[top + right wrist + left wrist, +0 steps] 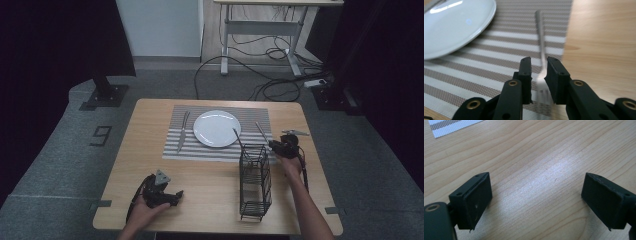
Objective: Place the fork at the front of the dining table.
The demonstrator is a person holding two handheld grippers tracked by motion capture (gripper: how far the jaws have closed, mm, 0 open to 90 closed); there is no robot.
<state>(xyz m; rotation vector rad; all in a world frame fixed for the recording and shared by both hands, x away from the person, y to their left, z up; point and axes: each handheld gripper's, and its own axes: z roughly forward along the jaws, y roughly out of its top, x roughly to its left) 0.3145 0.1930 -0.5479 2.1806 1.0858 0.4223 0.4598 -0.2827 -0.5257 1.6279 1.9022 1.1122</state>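
So the wire basket [255, 182] stands just left of the right tongs [274, 145] and crowds that side. One white plate [216, 128] sits on one striped placemat [220, 132], with one knife [183, 131] left of it. The single fork [541, 50] lies along the mat's right edge, and the right tongs are narrowed around it near the tines. The left tongs [536, 202] gape wide over bare desk [205, 192] near the front edge, nothing between them.
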